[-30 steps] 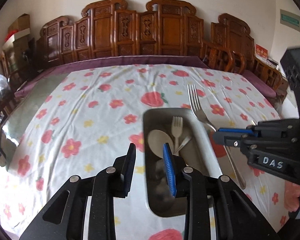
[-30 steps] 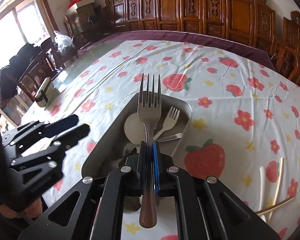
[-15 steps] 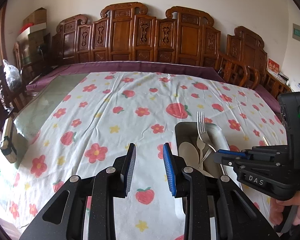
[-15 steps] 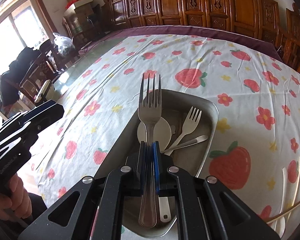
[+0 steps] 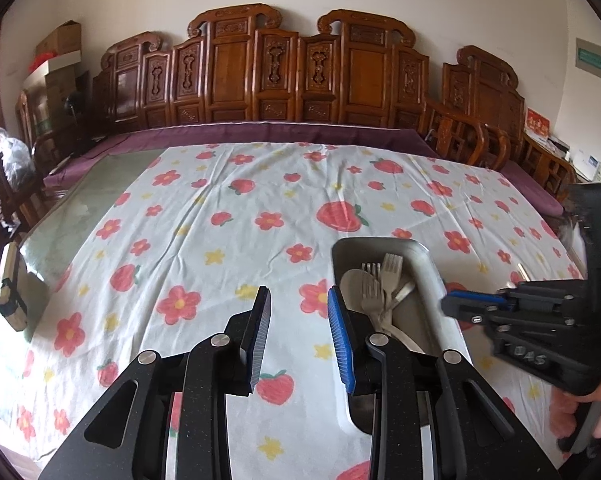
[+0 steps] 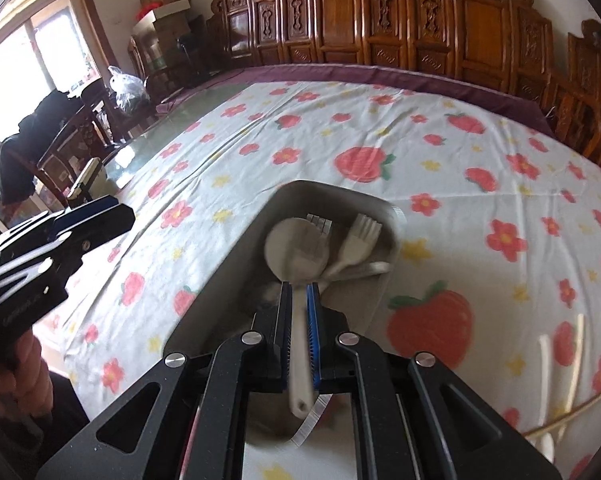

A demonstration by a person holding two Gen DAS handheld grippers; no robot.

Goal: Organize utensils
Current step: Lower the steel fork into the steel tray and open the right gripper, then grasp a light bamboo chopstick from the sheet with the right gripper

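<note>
A grey metal tray point(image 5: 428, 264) point(image 6: 228, 264) sits on the flowered tablecloth. In it lie a metal fork point(image 5: 370, 290) point(image 6: 318, 236), a pale spoon point(image 5: 352, 280) point(image 6: 288, 248), a pale plastic fork point(image 5: 392, 270) point(image 6: 356, 244) and another utensil. My left gripper point(image 5: 298, 334) is open and empty, just left of the tray; it also shows at the left edge of the right wrist view point(image 6: 88, 216). My right gripper point(image 6: 299, 308) hovers over the tray with its jaws slightly apart; the metal fork lies loose below it, blurred. It also shows in the left wrist view point(image 5: 460, 306).
Pale chopsticks point(image 6: 560, 360) lie on the cloth right of the tray. A small boxy object point(image 5: 8, 292) sits at the table's left edge on the bare glass. Carved wooden chairs point(image 5: 300, 76) line the far side. A white tablecloth point(image 5: 220, 240) covers most of the table.
My right gripper has let go of the metal fork, which now lies in the tray. The left gripper has pulled back and to the left of the tray.
</note>
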